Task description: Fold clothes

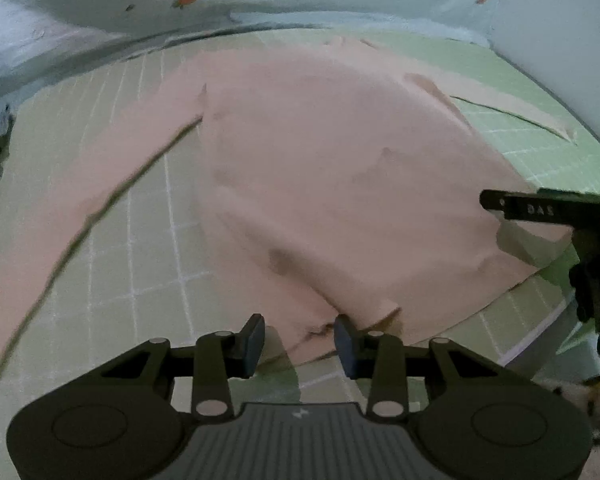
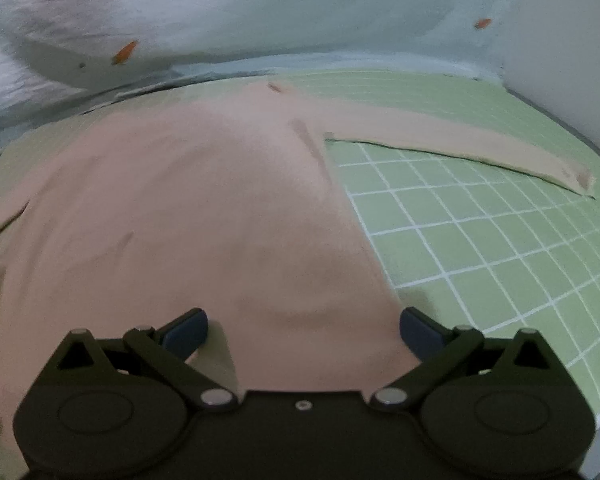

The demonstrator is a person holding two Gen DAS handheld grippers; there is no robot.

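While my left hand-held gripper (image 1: 300, 346) is hovering half-open at the hem of the pink shirt (image 1: 320, 184) spread on the tabletop (image 2: 480, 240), and my right hand-held gripper (image 2: 304, 330) is spreading wide over its corner, a shallow pinch is risking one layer only.

One pink garment (image 1: 332, 184), one green mat (image 2: 480, 248)

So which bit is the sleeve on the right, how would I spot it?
Find the green cutting mat with white grid lines, then the pale pink long-sleeved top spread flat across it. The right sleeve is the narrow pink strip stretching sideways from the top's body over bare grid.
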